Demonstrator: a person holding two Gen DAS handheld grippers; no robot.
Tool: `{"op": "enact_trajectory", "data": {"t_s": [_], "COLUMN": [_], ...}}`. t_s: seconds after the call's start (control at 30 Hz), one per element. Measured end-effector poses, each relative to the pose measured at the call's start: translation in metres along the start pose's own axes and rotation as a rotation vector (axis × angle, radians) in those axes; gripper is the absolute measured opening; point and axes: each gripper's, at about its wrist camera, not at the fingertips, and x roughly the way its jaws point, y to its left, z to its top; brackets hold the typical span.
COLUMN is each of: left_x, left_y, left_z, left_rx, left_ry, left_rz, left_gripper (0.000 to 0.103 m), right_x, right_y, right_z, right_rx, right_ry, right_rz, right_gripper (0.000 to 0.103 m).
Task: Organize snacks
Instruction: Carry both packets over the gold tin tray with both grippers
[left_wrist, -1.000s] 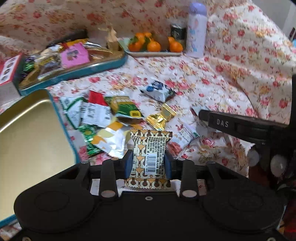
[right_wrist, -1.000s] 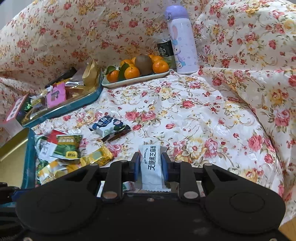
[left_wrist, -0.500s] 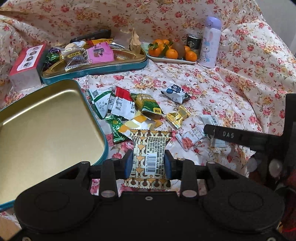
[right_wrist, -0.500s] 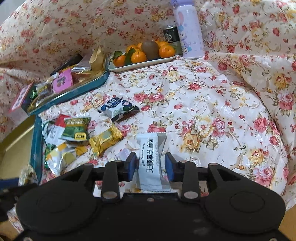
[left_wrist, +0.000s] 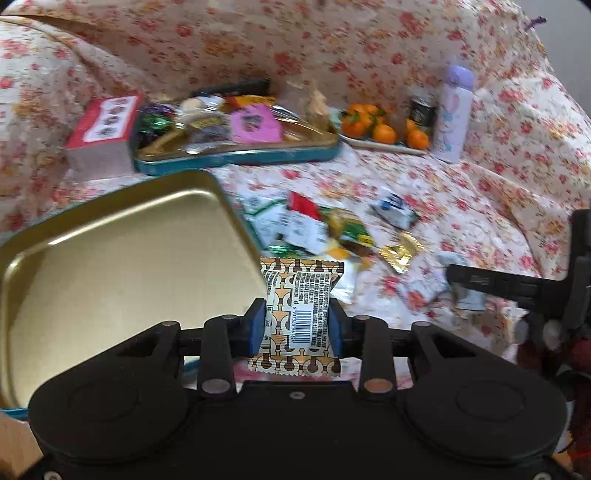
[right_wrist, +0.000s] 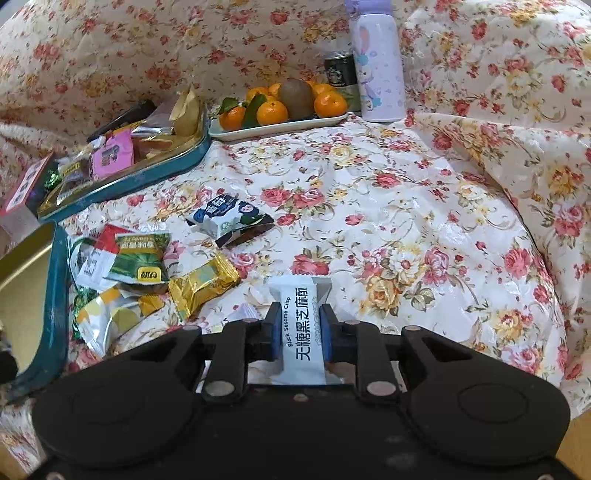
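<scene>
My left gripper (left_wrist: 297, 325) is shut on a brown-patterned snack packet (left_wrist: 300, 295) with a barcode, held beside the right edge of an empty gold tin tray (left_wrist: 110, 266). My right gripper (right_wrist: 297, 331) is shut on a white black-sesame-crisp packet (right_wrist: 300, 325), held low over the floral cloth. Several loose snack packets (right_wrist: 136, 258) lie in a pile beside the tray (right_wrist: 57, 295). A blue-and-white packet (right_wrist: 229, 218) lies apart from the pile. The right gripper's arm shows in the left wrist view (left_wrist: 517, 284).
A second teal-rimmed tin (left_wrist: 236, 155) full of snacks stands at the back. A red-and-white box (left_wrist: 107, 129) sits to its left. A plate of oranges (right_wrist: 280, 107), a can (right_wrist: 340, 70) and a lilac bottle (right_wrist: 376, 62) stand at the back right.
My left gripper has lifted and swung left with its packet, bringing the gold tray closer. My right gripper has closed on the white packet after being slightly open.
</scene>
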Motion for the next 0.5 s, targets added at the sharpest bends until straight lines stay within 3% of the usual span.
{"op": "enact_trajectory", "data": {"t_s": [0.27,0.5], "left_x": [-0.020,-0.032], "left_y": [0.049,0.097], "left_z": [-0.003,-0.004], "left_rx": [-0.074,-0.140], "left_ry": [-0.032,-0.054], "left_rz": [0.088,0.199], "left_gripper": [0.043,0.043], "right_x": [-0.032,-0.059], "right_y": [0.012,0.059], "right_z": [0.013,0.019], "right_rx": [0.015,-0.043], "right_ry": [-0.088,-0.122], "right_rz": [0.007,0.116], "right_gripper": [0.022,0.022]}}
